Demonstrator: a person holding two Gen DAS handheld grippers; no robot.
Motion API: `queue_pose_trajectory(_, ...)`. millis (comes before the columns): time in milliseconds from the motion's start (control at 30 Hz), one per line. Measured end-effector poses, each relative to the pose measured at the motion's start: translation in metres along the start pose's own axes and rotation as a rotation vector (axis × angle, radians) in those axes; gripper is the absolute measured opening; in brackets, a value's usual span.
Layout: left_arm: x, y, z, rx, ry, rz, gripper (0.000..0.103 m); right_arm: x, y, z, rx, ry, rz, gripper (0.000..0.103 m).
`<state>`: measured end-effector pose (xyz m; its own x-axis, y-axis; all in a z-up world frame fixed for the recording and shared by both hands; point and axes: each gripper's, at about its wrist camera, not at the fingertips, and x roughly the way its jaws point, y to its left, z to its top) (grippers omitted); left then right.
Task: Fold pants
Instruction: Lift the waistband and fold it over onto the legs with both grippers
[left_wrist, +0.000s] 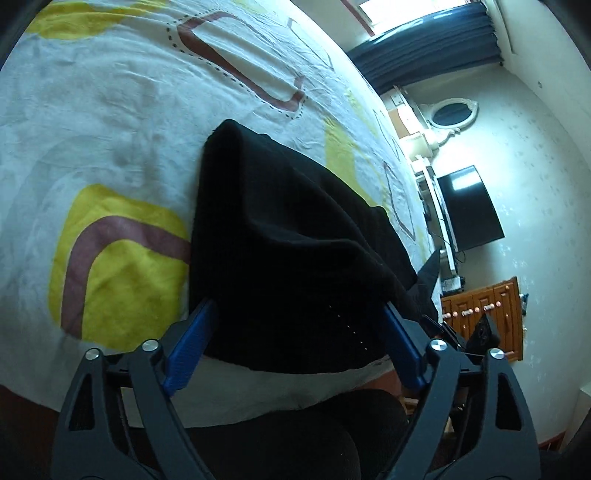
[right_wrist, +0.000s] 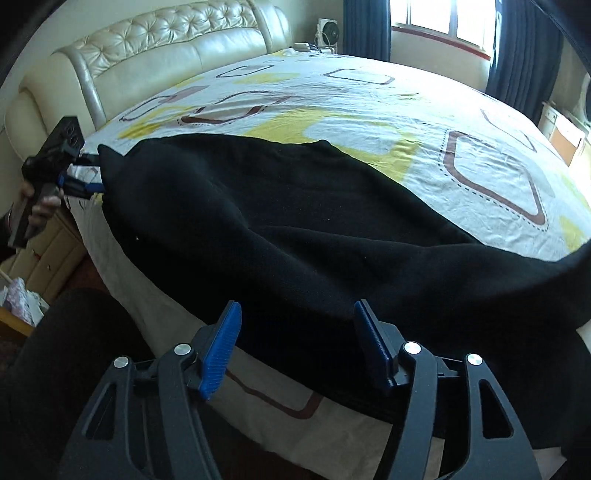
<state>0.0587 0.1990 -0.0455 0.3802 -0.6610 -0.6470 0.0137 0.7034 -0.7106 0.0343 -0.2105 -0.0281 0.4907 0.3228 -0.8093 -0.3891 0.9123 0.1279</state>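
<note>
Left gripper (left_wrist: 295, 314) fingers spread wide, black pants (left_wrist: 280, 236) bunched between them, contact unclear. Right gripper (right_wrist: 295, 314) likewise spread at the fabric's near edge. Pants lie along the patterned bedsheet (right_wrist: 369, 107), overhanging its near edge.

My pants (right_wrist: 295, 221) are plain black, thick and soft, like fleece. They lie lengthwise along the near edge of the bed (right_wrist: 369, 110), flattened but rumpled, with long shallow creases running end to end. One end trails past the bed's side on my right. In the left wrist view the pants (left_wrist: 288, 240) bunch up into a raised, tented fold over the sheet
</note>
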Motion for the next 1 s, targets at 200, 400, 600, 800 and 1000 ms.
queue_pose_trajectory(200, -0.022, -0.018, -0.027, -0.207, -0.173, 0.007, 0.098, -0.008, -0.024, -0.006, 0.285, -0.009, 0.141, 0.066)
queue_pose_trajectory(400, 0.0, -0.037, -0.04, -0.312, -0.189, 0.044, 0.098, -0.006, -0.043, -0.017, 0.506, 0.0, 0.246, 0.066)
queue_pose_trajectory(600, 0.011, -0.045, -0.038, -0.31, -0.195, 0.063, 0.098, -0.004, -0.059, -0.023, 0.637, -0.007, 0.281, 0.066)
queue_pose_trajectory(800, 0.024, -0.044, -0.033, -0.306, -0.222, 0.173, 0.098, -0.022, -0.101, -0.032, 0.81, -0.1, 0.249, 0.066)
queue_pose_trajectory(1000, 0.043, -0.055, -0.031, -0.175, -0.157, 0.334, 0.085, -0.054, -0.176, -0.023, 0.971, -0.221, 0.067, 0.066)
